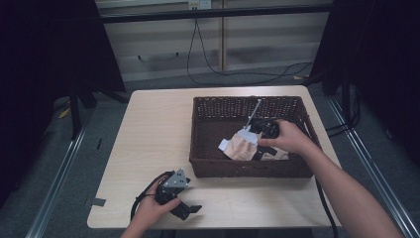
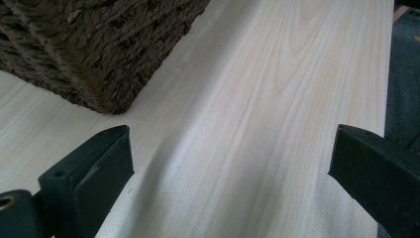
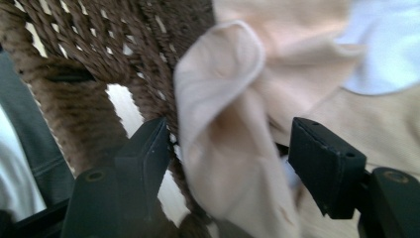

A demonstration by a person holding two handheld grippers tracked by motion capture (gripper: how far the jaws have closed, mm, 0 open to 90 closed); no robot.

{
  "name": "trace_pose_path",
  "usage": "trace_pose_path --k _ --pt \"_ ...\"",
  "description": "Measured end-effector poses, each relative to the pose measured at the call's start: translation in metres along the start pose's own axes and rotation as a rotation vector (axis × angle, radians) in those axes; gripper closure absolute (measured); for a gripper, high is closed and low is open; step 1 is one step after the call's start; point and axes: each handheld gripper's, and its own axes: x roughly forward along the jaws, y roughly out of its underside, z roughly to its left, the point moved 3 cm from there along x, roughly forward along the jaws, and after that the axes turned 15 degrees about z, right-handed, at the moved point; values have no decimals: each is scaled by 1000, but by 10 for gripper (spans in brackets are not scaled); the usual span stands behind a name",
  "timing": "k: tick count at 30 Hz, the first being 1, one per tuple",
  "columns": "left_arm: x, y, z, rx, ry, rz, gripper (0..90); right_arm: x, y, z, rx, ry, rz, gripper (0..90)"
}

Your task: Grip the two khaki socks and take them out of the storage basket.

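Note:
A dark brown wicker basket [image 1: 247, 171] stands on the right half of the pale wooden table [image 1: 153, 129]. Inside it lies a crumpled beige cloth [image 1: 240, 147] with a white patch. My right gripper [image 1: 258, 143] reaches down into the basket over that cloth. In the right gripper view its jaws [image 3: 230, 153] stand apart with a loose fold of the beige cloth [image 3: 223, 99] hanging between them, and the pads do not press on it. The basket's woven wall [image 3: 74, 59] is just behind. My left gripper [image 1: 190, 210] rests near the table's front edge, jaws [image 2: 230, 163] wide open over bare wood.
The basket's corner [image 2: 99, 44] lies ahead and to the left of the left gripper's jaws. The table edge and grey floor [image 2: 403, 74] show at the right of that view. Cables [image 1: 223, 69] trail on the floor behind the table, with dark stands [image 1: 74, 109] at both sides.

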Motion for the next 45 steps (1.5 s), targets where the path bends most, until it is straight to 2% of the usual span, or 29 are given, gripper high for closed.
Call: trace_pose_path --k 2,3,4,5,6,7,8,10,13,14,16,17,19,20,21,22,24,26,27,29,30,35,40,45 --pt "0 0 0 -5 -1 -15 26 3 0 1 7 -36 -9 527" --pt "0 0 0 -5 -1 -15 27 3 0 1 7 -36 -9 527" --pt "0 0 0 -9 -5 -17 27 4 2 2 1 -47 -6 669" --pt "0 0 0 -9 -5 -17 27 4 2 2 1 -47 -6 669" --pt "0 0 0 -9 -4 -18 27 7 3 2 1 -36 6 724" --pt "0 0 0 -8 -4 -18 26 8 4 4 5 -31 15 830" --pt "0 0 0 -7 -3 -13 27 8 5 4 -5 -17 2 872" --pt "0 0 0 -10 -5 -15 27 0 8 4 -4 -26 -43 890" --pt "0 0 0 -11 -3 -20 27 -8 11 5 -6 -34 -41 891" --pt "0 0 0 -10 -5 -14 27 -18 15 8 1 -21 -30 892" --pt "0 -1 0 -10 -7 -17 27 -23 16 9 2 -14 -39 892" --pt "0 -1 0 -10 -7 -21 27 -36 19 11 3 -7 -52 892" --pt "1 -1 0 -12 -6 -23 27 -41 21 13 9 -3 -60 893" --pt "0 -1 0 -1 -5 -12 27 -55 23 17 2 0 -68 892" --pt "0 -1 0 -1 -5 -12 27 -55 23 17 2 0 -68 892" --pt "-1 -1 0 -3 -4 -8 27 -66 26 21 -3 5 -65 892" --pt "-1 -1 0 -3 -7 -5 27 -78 27 25 1 30 -62 892" --pt "-1 -1 0 -3 -6 -5 27 -89 29 29 0 26 -83 892" --pt "-1 -1 0 -3 -6 -5 27 -89 29 29 0 26 -83 892" --pt "-1 -1 0 -4 -6 -7 27 -103 31 34 -1 40 -78 892" --pt "-2 -1 0 -2 -4 -4 27 -103 31 34 -1 40 -78 892" --pt "-1 -1 0 -3 -3 -5 27 -124 35 38 -14 48 -97 892" --pt "-1 -1 0 -3 -2 -8 27 -136 38 44 -15 52 -97 892" --pt "-1 -1 0 -4 -4 -3 26 -145 41 51 -36 56 -106 892"
